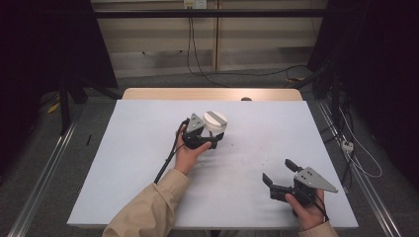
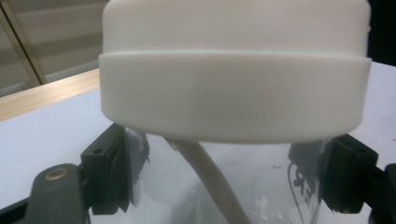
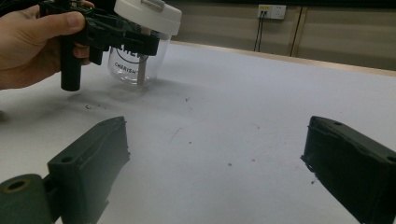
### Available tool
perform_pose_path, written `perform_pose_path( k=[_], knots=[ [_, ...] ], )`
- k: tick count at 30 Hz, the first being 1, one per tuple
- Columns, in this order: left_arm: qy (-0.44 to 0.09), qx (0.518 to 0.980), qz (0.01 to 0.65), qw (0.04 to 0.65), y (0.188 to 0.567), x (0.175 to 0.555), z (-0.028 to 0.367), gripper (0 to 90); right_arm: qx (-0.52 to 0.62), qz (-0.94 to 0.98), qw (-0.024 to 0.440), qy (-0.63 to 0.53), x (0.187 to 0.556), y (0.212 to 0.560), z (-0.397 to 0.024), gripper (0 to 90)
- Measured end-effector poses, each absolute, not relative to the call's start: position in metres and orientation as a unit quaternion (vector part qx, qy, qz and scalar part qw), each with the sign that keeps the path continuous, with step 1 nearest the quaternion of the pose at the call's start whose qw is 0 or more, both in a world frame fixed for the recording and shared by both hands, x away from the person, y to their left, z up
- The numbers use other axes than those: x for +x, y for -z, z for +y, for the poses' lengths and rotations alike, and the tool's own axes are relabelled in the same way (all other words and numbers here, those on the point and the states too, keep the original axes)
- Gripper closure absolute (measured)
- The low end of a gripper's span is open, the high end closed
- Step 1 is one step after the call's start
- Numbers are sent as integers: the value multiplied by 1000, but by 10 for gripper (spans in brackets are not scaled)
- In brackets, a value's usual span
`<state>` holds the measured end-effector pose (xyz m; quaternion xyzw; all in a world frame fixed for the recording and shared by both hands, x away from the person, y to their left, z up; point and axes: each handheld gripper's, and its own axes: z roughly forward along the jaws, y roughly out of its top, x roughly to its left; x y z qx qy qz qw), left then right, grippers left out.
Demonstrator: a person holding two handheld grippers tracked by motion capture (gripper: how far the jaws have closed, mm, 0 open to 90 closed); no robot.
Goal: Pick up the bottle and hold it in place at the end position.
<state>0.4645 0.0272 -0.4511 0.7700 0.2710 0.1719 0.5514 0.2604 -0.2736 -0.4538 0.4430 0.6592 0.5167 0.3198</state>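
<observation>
1. The clear jar [image 2: 224, 186] is clamped between the jaws of the left gripper [image 1: 200, 138], just under its white lid [image 2: 233, 70].
2. The jar is seen resting on the table [image 1: 138, 148], near its middle.
3. The right gripper [image 1: 289, 185] is held with jaws spread and nothing between them, well apart from the jar, near the table's front right corner.

Jar [image 1: 213, 129] stands on table [image 1: 123, 163], centre, toward far side. Left gripper [image 1: 210, 140] clamps around it. Right gripper [image 1: 277, 175] sits near right, well apart.
</observation>
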Motion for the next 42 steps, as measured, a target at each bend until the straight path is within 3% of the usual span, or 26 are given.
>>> perform_pose_path(
  k=[20,42],
  knots=[
    [-177,775,252,553,458,470,11,186,444,660,320,-514,260,455,-274,61],
    [-167,792,241,535,453,464,21,185,439,667,318,-511,262,455,-268,61]
  ],
)
